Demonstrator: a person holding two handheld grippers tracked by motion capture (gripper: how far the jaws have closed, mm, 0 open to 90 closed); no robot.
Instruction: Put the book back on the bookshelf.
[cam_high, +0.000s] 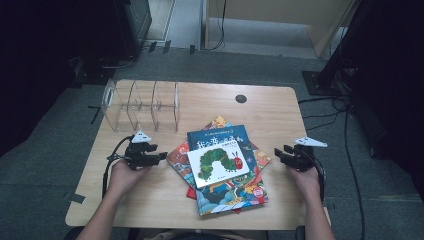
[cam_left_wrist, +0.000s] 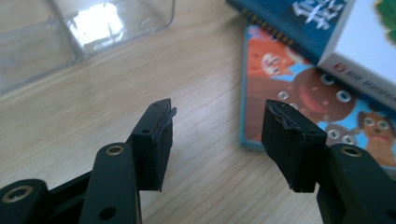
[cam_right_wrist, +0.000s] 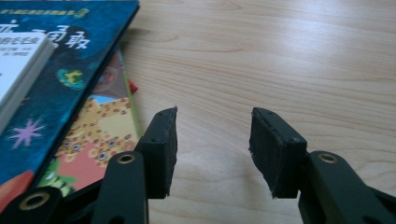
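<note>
Books (cam_high: 222, 167) lie in a loose, fanned pile at the near middle of the table (cam_high: 280, 112), a small white caterpillar book (cam_high: 218, 164) topmost. Left gripper (cam_high: 156, 156) and right gripper (cam_high: 279, 155) flank the pile, each resting near an edge, jaws parted and empty over bare wood. Judged step: taking the top book. A good grip would close one gripper on its free edge only, lifting it clear of the blue book (cam_high: 215, 137) beneath. Farther back stands the clear divided rack (cam_high: 142, 106), the likely destination, slots upright.
</note>
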